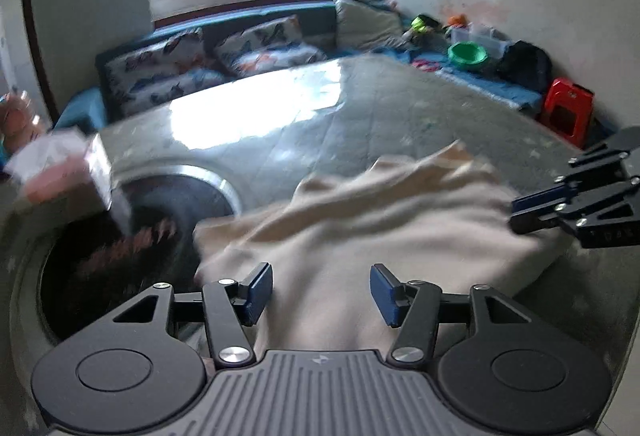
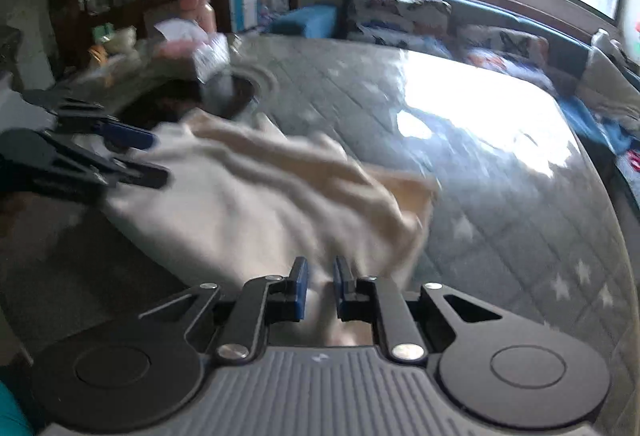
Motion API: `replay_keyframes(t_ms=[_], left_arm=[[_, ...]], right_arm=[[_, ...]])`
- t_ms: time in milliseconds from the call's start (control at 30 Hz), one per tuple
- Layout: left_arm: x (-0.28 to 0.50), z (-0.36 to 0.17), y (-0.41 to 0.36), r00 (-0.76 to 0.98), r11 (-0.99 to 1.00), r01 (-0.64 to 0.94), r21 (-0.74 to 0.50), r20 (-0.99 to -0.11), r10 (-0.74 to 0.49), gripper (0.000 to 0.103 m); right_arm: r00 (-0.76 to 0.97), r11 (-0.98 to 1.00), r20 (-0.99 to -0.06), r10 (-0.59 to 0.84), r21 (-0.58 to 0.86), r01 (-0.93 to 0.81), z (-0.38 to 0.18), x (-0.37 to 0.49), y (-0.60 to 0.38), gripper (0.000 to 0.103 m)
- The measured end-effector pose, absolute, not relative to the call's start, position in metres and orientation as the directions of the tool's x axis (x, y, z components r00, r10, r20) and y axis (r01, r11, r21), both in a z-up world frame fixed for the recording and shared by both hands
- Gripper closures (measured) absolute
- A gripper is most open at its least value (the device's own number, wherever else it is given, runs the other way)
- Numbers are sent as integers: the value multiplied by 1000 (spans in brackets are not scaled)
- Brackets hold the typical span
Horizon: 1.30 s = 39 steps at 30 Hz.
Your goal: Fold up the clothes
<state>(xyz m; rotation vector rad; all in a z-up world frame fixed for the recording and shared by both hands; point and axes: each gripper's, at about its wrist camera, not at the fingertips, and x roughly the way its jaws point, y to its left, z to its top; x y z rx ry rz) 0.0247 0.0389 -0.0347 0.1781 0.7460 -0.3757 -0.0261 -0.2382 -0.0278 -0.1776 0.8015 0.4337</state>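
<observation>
A cream garment [image 1: 380, 204] lies rumpled and motion-blurred on the grey quilted table cover [image 1: 400, 108]. My left gripper [image 1: 322, 292] sits at its near edge. Its blue pads [image 1: 260, 292] stand well apart, with cloth lying between them but untouched. My right gripper [image 1: 518, 214] reaches in from the right at the garment's right edge. In the right wrist view the garment [image 2: 260, 196] spreads ahead, and the right gripper [image 2: 322, 288] is shut on a bunched fold of it. The left gripper [image 2: 154, 156] shows at the cloth's far left corner.
A round dark opening with a metal rim [image 1: 216, 176] is sunk into the table left of the garment, and a pink and white packet [image 1: 60, 164] lies at its edge. Beyond the table are a blue sofa with patterned cushions [image 1: 264, 48], a green basin [image 1: 468, 54] and a red stool [image 1: 568, 108].
</observation>
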Motion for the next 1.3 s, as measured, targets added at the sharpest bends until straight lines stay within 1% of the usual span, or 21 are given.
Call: replay_keyframes(t_ms=[67,133,200,267,333,367,433,500,667,800,900,1033,1200,1300], left_arm=[[24,-39,45,669,925,379,18,-696,-260,45],[21,-38,49,672,929,371,6,-692,-264,45],[19,-35,52,674,930,366,-6,-687,-270,44],[16,-34,53,678,931,365,-12,-681,-275,38],[16,-37,55,677,934,356,-11,-686,-266,36],[16,-39,55,676,936,351,-11,-689,-262,36],[16,-40,57,673,939,343,-18,-693,-259,35],[17,-36,59,671,940,339,-30,-693,-264,33],[32,-30,55,670,944,329,-37,-695,-261,27],[50,-35,54,657,953,296,-57,-712,-247,27],[61,-39,55,657,960,277,-37,-722,-217,27],[70,-35,54,667,962,269,-35,-714,-213,27],[85,-37,40,668,964,264,-34,-714,-208,27],[94,-42,34,665,967,254,-18,-723,-188,27]], right_arm=[[626,908,-723,292,3,-419,-33,-28,-244,90],[631,918,-721,286,18,-396,-29,-30,-246,90],[651,916,-700,294,10,-402,-22,-37,-244,90],[654,908,-688,315,17,-419,-19,-43,-241,90],[641,897,-688,340,31,-441,-21,-47,-237,90],[630,894,-704,326,13,-448,-27,-46,-233,90],[634,896,-707,314,-1,-445,-31,-47,-232,90],[633,896,-702,326,16,-443,-22,-45,-234,90],[665,903,-679,311,-8,-430,-11,-21,-230,90],[656,909,-689,308,8,-418,-23,6,-226,90],[645,919,-706,292,19,-395,-36,20,-227,90],[653,914,-692,306,22,-405,-27,19,-224,87],[647,903,-686,332,32,-428,-26,32,-206,87],[650,894,-688,322,-4,-448,-29,42,-190,87]])
